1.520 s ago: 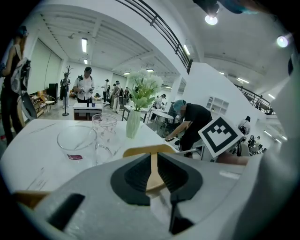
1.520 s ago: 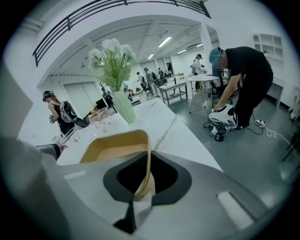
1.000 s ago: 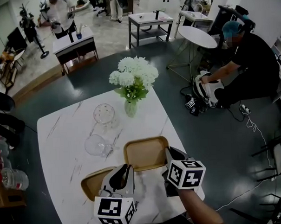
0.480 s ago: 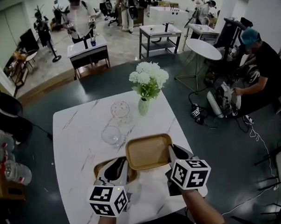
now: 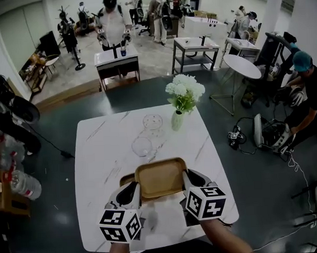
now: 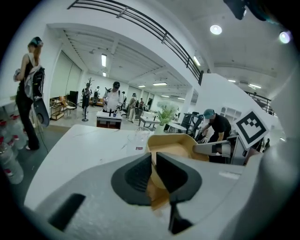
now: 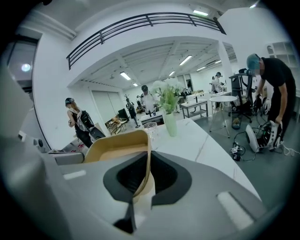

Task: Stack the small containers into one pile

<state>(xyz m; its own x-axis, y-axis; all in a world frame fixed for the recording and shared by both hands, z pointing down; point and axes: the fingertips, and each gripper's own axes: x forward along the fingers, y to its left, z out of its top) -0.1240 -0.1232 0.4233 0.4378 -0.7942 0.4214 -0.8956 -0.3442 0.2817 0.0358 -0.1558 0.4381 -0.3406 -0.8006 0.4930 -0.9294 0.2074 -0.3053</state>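
Two tan trays lie at the near side of the white marble table [image 5: 99,152]. The upper tray [image 5: 159,178] covers most of the lower tray [image 5: 126,179], which only peeks out at its left. My right gripper [image 5: 187,178] is shut on the upper tray's right rim [image 7: 140,140]. My left gripper [image 5: 134,191] has just been closing, and a thin tan tray rim [image 6: 153,174] now sits pinched between its pads. Which of the two trays that rim belongs to I cannot tell. Two clear glass containers [image 5: 152,122] [image 5: 142,146] stand farther back.
A vase of white flowers [image 5: 178,120] stands at the table's far right edge, behind the glasses. People, tables and equipment fill the room beyond. A person crouches by gear on the floor to the right [image 5: 304,101]. Bottles sit at the left [image 5: 24,184].
The upper tray has slid left over the lower tray and now hides most of it. Both grippers moved with it, and the left one now sits at the stacked left rims.
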